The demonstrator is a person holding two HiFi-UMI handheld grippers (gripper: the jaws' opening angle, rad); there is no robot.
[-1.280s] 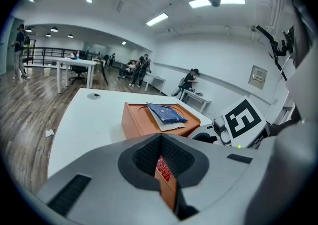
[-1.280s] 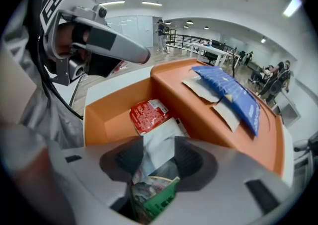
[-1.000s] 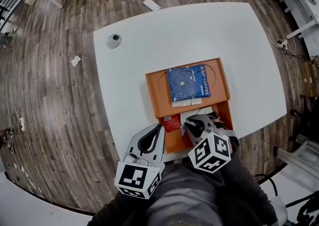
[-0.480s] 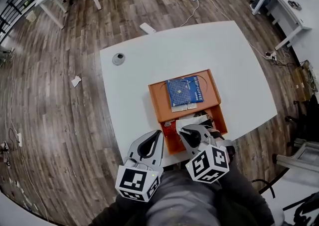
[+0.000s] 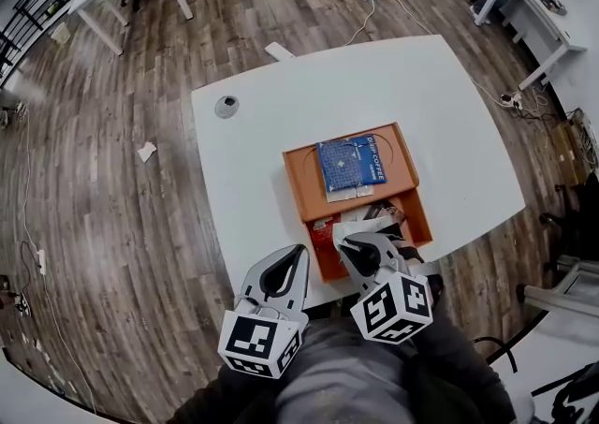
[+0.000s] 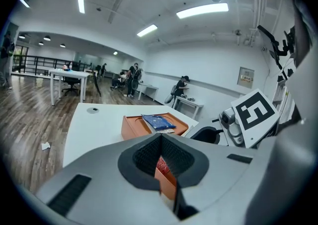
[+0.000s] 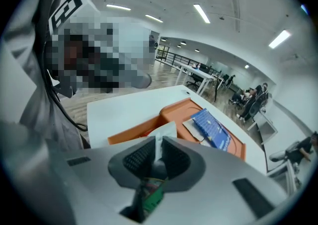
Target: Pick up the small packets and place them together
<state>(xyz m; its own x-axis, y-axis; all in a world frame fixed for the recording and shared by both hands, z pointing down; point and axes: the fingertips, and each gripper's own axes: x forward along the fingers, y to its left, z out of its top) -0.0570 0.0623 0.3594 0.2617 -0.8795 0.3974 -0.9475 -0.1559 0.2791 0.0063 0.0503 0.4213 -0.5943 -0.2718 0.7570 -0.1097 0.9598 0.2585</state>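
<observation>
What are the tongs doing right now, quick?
Left tongs: closed, empty.
Right tongs: just closed on a packet.

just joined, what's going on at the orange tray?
A person works two handheld grippers over the orange tray on the white table. The right gripper has just been closing its fingers and pinches a white packet over the tray's near compartment, where a red packet lies. The left gripper hovers beside it, shut and empty. A blue drip-coffee packet sits in the far compartment.
</observation>
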